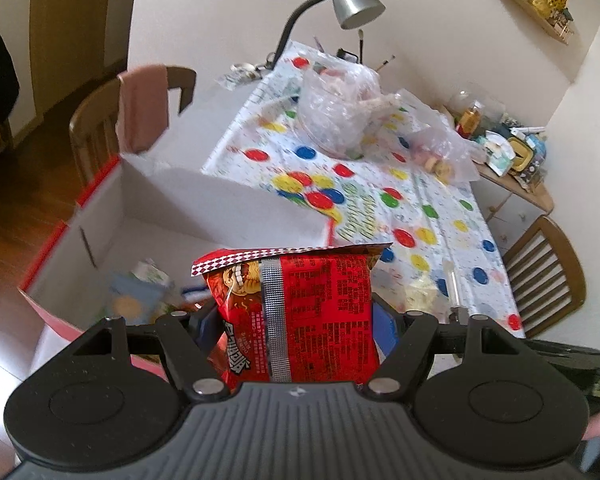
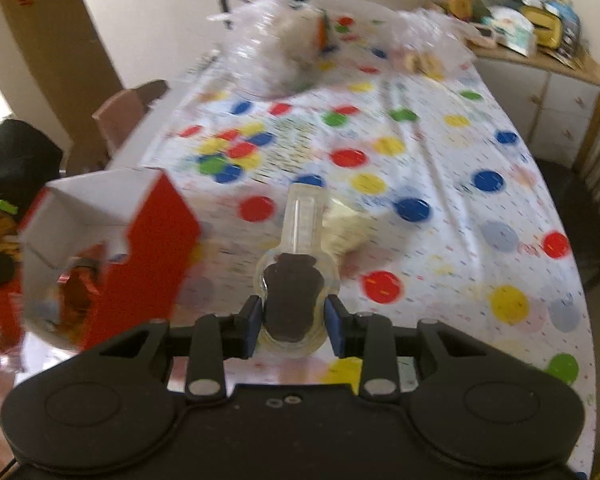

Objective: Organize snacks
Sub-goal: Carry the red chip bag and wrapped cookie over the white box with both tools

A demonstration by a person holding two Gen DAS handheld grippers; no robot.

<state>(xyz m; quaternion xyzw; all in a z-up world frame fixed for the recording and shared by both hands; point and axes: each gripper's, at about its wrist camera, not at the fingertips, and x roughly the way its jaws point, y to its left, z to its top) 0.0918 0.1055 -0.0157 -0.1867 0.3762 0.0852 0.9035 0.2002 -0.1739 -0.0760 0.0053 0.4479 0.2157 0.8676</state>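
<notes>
My left gripper (image 1: 296, 332) is shut on a red snack packet (image 1: 300, 312) with a silver seam, held upright above the open red-and-white cardboard box (image 1: 100, 208). Several snacks (image 1: 140, 292) lie blurred on the box's floor. In the right wrist view my right gripper (image 2: 293, 320) is shut on a clear plastic packet with a dark chocolate shape inside (image 2: 296, 280), lifted off the table. Its clear stick end (image 2: 302, 216) points away over the dotted tablecloth (image 2: 440, 184). The same box (image 2: 140, 248) stands at the left of that view.
Crumpled clear plastic bags (image 1: 340, 112) with snacks lie at the table's far end under a grey desk lamp (image 1: 352, 0). A pale wrapped snack (image 2: 348, 228) rests just beyond the right gripper. Wooden chairs (image 1: 548, 276) stand on both sides. A cluttered side cabinet (image 1: 512, 156) is at the right.
</notes>
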